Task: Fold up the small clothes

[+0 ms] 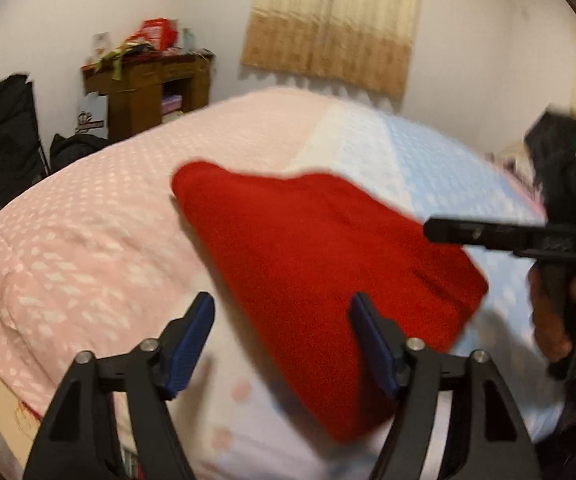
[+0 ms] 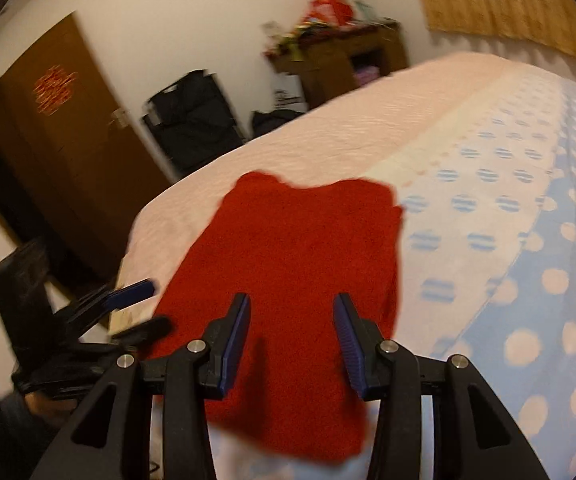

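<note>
- The red garment (image 1: 320,280) lies folded and flat on the bed (image 1: 87,232), near its front edge, partly on the pink side of the cover and partly on the blue side.
- The left gripper (image 1: 281,340) hangs over the garment's near left edge; its jaws stand wide apart and hold nothing.
- The right gripper (image 2: 292,344) hangs above the garment's near part; its jaws are apart, with only air between them.
- A wooden cabinet (image 1: 147,88) stands by the far wall.

A bed (image 1: 87,220) with a pink-and-blue dotted cover carries one folded red garment (image 1: 320,264), lying flat.
</note>
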Available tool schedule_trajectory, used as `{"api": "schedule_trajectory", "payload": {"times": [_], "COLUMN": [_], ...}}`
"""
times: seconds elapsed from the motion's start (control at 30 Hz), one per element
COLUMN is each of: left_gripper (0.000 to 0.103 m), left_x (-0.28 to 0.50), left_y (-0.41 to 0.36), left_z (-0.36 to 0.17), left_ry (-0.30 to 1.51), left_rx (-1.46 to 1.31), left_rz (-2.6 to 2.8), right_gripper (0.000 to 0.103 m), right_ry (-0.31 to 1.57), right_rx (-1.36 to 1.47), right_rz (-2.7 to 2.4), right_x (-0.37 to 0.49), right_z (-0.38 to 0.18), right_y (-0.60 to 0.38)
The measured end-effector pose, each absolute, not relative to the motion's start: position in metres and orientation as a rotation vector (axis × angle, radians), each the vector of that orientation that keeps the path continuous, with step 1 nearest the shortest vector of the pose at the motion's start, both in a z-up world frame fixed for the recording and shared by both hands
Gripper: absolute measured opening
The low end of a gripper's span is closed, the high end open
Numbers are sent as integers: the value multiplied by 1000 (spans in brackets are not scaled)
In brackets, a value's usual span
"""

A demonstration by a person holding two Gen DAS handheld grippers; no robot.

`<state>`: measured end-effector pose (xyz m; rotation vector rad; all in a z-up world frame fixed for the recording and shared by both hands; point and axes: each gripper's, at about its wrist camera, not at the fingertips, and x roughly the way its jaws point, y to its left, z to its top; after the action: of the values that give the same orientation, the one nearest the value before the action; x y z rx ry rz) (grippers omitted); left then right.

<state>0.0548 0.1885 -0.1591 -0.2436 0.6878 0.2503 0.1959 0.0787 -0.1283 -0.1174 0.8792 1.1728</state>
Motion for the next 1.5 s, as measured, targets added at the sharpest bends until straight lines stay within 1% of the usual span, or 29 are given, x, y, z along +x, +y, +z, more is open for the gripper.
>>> {"api": "schedule_trajectory", "payload": {"times": [0.03,0.13,0.2,0.37,0.47,0.53,0.6,0.63,0.67,0.73,0.83,0.9,1.1,1.5], "left_gripper": [74,81,82,82,83,83,90,95,98,101,101,101,101,101], "left_x": [57,54,54,41,34,27,25,22,19,15,12,11,10,8], "left_y": [187,189,190,178,172,169,167,165,164,160,156,156,157,154], "left_z": [-163,-172,-172,-148,-139,-130,-122,-116,-112,-105,-96,-94,-90,-92], "left_ry": [696,687,691,669,654,627,609,590,571,543,516,508,493,496], "left_rx": [-237,-269,-287,-243,-220,-217,-210,-206,-204,-195,-181,-175,-186,-187], "left_rz": [246,264,260,281,281,282,282,282,281,275,268,267,269,270], "right_gripper": [45,45,45,46,49,53,56,56,56,58,65,66,67,67], "right_ry": [881,932,932,890,892,891,853,817,779,704,660,637,617,628], "right_rx": [-140,-210,-225,-167,-113,-87,-93,-104,-115,-122,-116,-121,-123,-127], "right_rz": [1174,1126,1100,1007,955,922,886,863,843,815,809,797,791,788], "right_x": [187,176,174,169,162,158,146,139,133,120,112,108,100,96], "right_z": [-133,-157,-161,-134,-123,-117,-108,-102,-95,-79,-63,-57,-51,-58], "right_y": [75,71,70,53,42,33,29,27,25,20,13,11,7,5]}}
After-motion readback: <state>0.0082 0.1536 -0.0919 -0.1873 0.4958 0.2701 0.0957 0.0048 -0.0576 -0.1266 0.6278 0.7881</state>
